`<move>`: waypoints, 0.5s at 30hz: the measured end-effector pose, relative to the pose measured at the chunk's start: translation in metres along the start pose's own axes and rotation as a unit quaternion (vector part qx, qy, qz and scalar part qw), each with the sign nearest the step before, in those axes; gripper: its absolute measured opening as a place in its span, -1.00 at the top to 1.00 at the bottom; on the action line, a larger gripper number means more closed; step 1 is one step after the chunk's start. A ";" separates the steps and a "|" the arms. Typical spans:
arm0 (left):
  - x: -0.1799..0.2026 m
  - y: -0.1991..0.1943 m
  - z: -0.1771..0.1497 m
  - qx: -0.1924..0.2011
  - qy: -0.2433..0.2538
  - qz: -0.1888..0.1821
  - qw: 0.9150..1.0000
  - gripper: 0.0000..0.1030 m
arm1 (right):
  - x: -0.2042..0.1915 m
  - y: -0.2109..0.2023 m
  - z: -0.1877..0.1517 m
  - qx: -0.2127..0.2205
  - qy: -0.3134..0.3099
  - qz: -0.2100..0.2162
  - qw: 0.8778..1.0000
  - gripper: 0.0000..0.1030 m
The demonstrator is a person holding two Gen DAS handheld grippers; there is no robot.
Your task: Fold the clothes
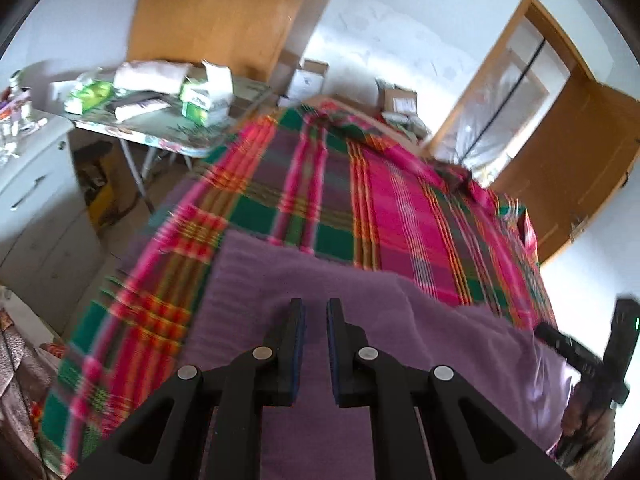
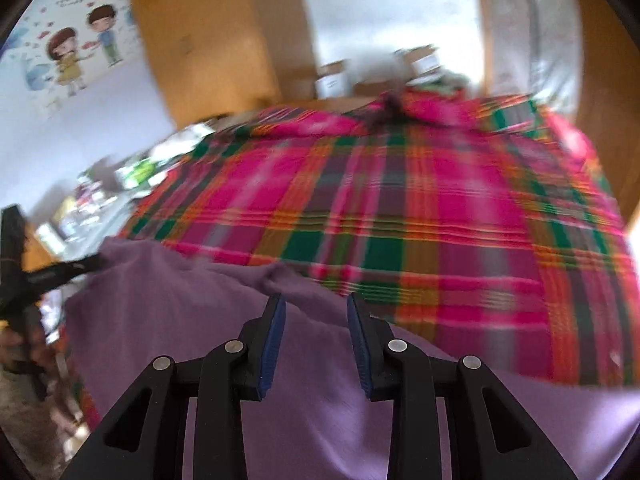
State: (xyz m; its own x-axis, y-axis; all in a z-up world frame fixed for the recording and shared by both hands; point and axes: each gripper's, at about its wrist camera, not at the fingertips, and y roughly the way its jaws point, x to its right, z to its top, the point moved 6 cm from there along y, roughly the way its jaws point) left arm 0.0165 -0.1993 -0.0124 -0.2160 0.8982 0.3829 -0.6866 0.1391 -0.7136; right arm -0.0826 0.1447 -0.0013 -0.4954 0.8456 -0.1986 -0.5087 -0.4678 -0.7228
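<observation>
Currently, purple garment (image 1: 320, 280) lies on plaid bedspread (image 1: 320, 184), filling the near end of the bed in both wrist views.

Edges/room: garment's far edge runs straight, approx 9 to 3 o'clock in left view; past it, plaid is bare all the way to 12 o'clock. In right view the far edge is rumpled, with a small raised fold at about 11 o'clock of the right gripper (image 2: 315, 300). Bed's left side drops off toward a cluttered folding table (image 1: 168, 136) at 10 o'clock and a white drawer unit (image 1: 36, 184) at 9 o'clock. Wooden door (image 1: 576, 168) at 2 o'clock.

Fingers: left gripper (image 1: 316, 306) has its two pads parted by a narrow gap, nothing between them, cloth seen through the gap. Right gripper spread wider, also empty, above garment.

Hidden/unclear: near hem of garment is cut off behind both gripper bodies. Right view heavily motion-blurred; table contents unreadable there. Whether either gripper's tips touch cloth: cannot tell. Each gripper appears at the other view's side edge, partly cropped.
</observation>
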 end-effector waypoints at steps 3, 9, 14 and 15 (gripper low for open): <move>0.008 0.010 -0.007 -0.013 0.009 -0.006 1.000 0.81 | -0.006 0.010 0.000 -0.027 -0.003 0.034 0.999 0.36; 0.009 0.021 -0.008 -0.023 0.015 0.000 1.000 0.81 | -0.017 0.030 0.001 -0.080 -0.008 0.102 0.991 0.36; 0.010 0.027 -0.007 -0.026 0.021 0.008 0.999 0.81 | -0.026 0.044 0.001 -0.124 -0.012 0.159 0.979 0.36; 0.011 0.027 -0.007 -0.026 0.023 0.009 0.999 0.81 | -0.028 0.046 0.001 -0.131 -0.014 0.166 0.977 0.36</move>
State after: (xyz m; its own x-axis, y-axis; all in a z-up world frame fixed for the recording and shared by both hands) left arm 0.0001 -0.1831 -0.0318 -0.1955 0.9184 0.3440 -0.6462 0.1433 -0.7496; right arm -0.0925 0.0998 -0.0284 -0.6233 0.6491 -0.4360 -0.1206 -0.6307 -0.7666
